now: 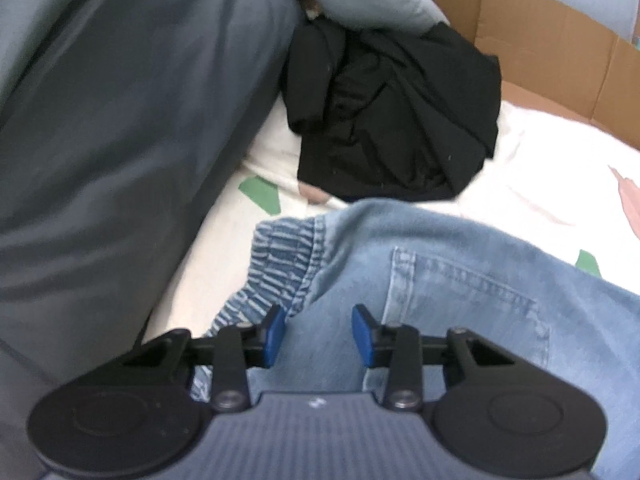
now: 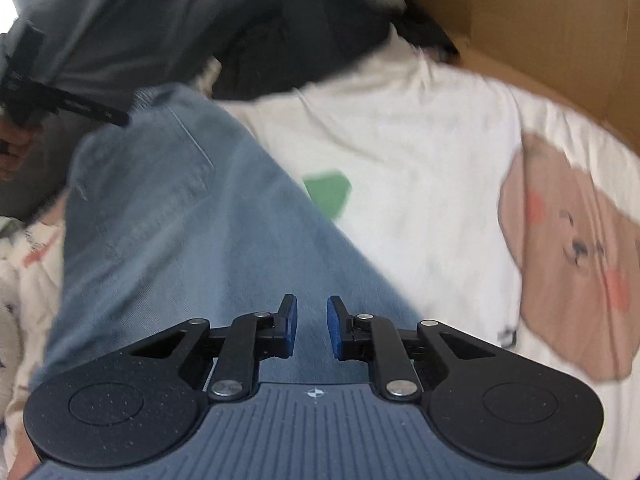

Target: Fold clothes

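Light blue jeans (image 1: 440,280) lie on a white printed sheet (image 1: 532,184), with the striped elastic waistband (image 1: 280,256) at their left end and a back pocket to the right. My left gripper (image 1: 319,330) hovers over the denim just right of the waistband, its blue pads apart and not pressing on cloth. In the right wrist view the jeans (image 2: 180,240) run from the upper left down to my right gripper (image 2: 312,326). It stands over the leg with a narrow gap between its pads and nothing pinched. The left gripper (image 2: 60,104), held by a hand (image 2: 16,148), shows at the far left.
A crumpled black garment (image 1: 392,120) lies beyond the jeans. A big grey cloth mass (image 1: 120,140) fills the left side. Cardboard walls (image 1: 540,40) border the far edge. The sheet (image 2: 400,140) carries a brown bear print (image 2: 572,256) and a green patch (image 2: 328,192).
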